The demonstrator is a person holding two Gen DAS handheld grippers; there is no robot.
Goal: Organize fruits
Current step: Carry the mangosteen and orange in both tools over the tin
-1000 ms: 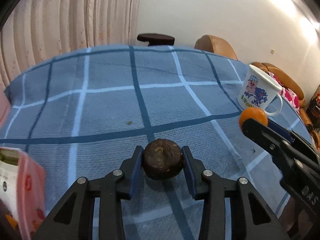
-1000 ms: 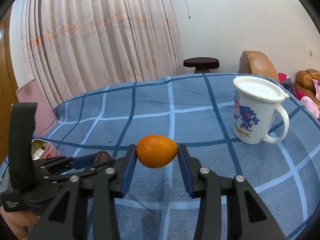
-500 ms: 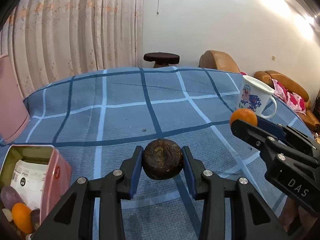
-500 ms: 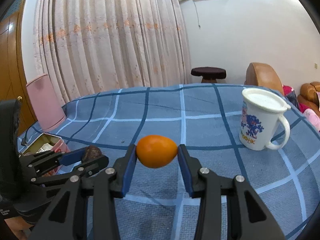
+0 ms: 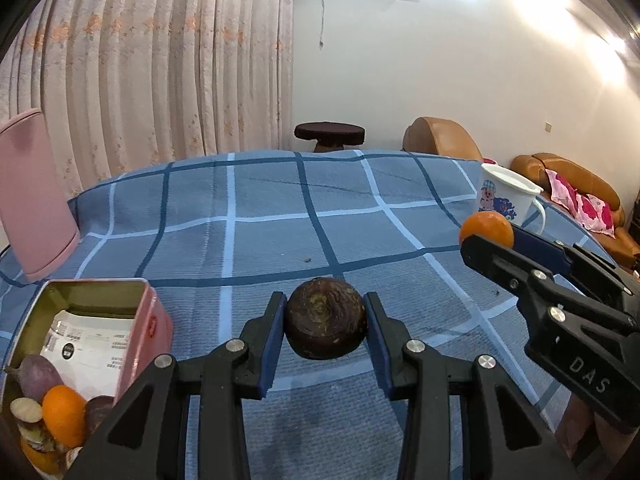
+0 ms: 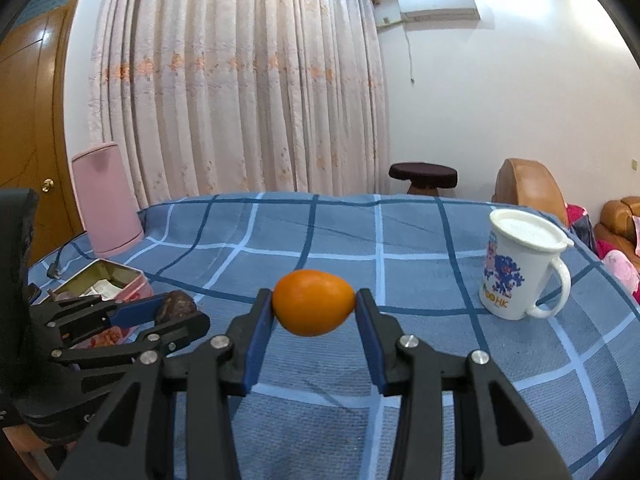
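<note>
Table cover (image 5: 248, 240): woven cloth, blue with a light and dark check, lying flat over the whole top.
Pink tin (image 5: 140, 312): rectangular metal box, bare metal inside, standing open at the left; it holds a printed white packet, an orange fruit and purple-skinned pieces.
Mug (image 6: 520, 268): white, glossy, lidded, with a cartoon print and a loop handle; it stands on the cloth at the right, well apart from the tin.
Left gripper (image 5: 326, 320): black arms, blue pads, partly closed and clamped on the dark fruit.
Right gripper (image 6: 314, 304): same build, partly closed and clamped on the small orange.
Dark fruit (image 5: 326, 324): round, brown, wrinkled and matt, held clear above the cloth, just right of the tin.
Small orange (image 6: 314, 302): egg-shaped, smooth, gripped end to end, held clear above the cloth.
</note>
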